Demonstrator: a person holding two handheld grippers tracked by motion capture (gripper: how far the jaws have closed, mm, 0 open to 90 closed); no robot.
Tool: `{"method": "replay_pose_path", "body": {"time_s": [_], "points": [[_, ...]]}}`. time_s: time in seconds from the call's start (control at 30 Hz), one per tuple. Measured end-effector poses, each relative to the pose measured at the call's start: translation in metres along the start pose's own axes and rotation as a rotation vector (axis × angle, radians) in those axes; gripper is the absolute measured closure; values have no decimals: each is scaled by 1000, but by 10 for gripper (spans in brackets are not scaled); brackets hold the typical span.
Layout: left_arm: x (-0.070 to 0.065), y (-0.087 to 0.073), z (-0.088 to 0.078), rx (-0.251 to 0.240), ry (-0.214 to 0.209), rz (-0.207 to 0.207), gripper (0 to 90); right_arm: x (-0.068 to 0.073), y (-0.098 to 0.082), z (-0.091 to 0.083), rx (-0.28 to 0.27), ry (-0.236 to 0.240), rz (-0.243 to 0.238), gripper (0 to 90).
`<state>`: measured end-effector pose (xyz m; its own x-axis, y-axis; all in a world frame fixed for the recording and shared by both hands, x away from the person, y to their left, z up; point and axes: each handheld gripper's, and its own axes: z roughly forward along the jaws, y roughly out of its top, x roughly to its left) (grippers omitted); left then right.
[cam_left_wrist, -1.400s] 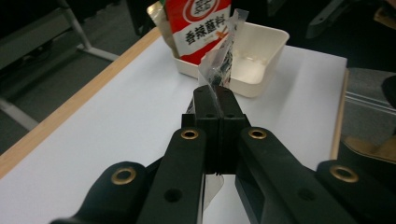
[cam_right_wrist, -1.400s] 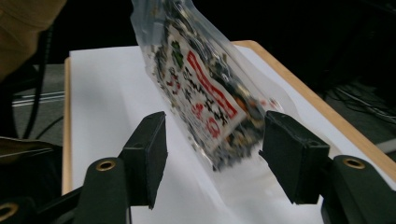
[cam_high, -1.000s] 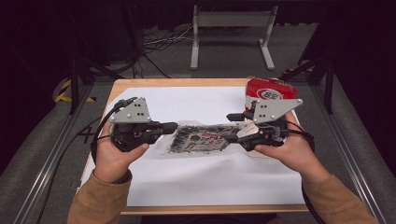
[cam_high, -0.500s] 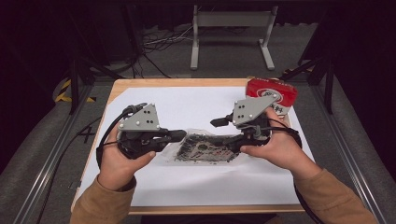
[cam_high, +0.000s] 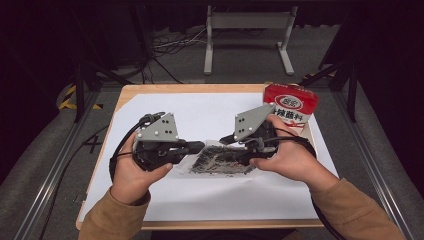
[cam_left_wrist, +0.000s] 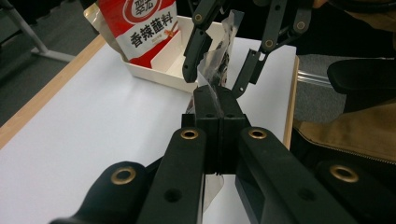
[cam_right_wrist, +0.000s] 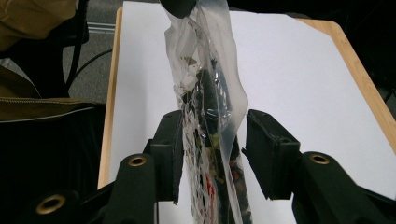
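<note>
A clear plastic bag (cam_high: 220, 159) with dark printed contents is stretched between my two grippers above the white sheet. My left gripper (cam_high: 200, 146) is shut on the bag's left edge; in the left gripper view its pads (cam_left_wrist: 215, 100) pinch the film. My right gripper (cam_high: 230, 150) straddles the bag's other end. Its jaws have just been closing. In the right gripper view the bag (cam_right_wrist: 210, 93) hangs between the two pads (cam_right_wrist: 212, 140), with a gap still showing at the right pad. The left gripper (cam_right_wrist: 180, 5) holds the bag's far end.
A red snack pouch (cam_high: 291, 107) stands in a white tray (cam_left_wrist: 163, 70) at the table's back right corner. White paper (cam_high: 200, 115) covers the wooden table (cam_high: 200, 88). Metal rails run along both sides, and cables lie on the floor behind.
My right gripper has moved left, away from the red pouch and closer to the left gripper, and its jaws have narrowed around the bag. The left gripper has barely moved.
</note>
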<state>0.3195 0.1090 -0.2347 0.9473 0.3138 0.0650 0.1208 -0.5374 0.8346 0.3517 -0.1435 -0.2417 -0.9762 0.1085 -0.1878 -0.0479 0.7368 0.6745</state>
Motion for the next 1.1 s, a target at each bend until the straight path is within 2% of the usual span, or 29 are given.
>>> {"method": "replay_pose_path", "body": {"time_s": [0.23,0.47,0.6,0.8,1.1], "points": [[1,0,1,-7,-9,-3,900,-3,-1,9,19,10,5,576],[2,-1,2,-7,-14,-7,900,-2,-1,18,51,9,-15,611],[1,-1,3,-2,-12,-2,900,-2,-1,20,80,5,-35,661],[2,-1,3,-2,-11,-4,900,-2,1,22,95,6,-53,679],[4,-1,5,-8,-19,-9,900,-1,-1,21,98,7,-45,703]]}}
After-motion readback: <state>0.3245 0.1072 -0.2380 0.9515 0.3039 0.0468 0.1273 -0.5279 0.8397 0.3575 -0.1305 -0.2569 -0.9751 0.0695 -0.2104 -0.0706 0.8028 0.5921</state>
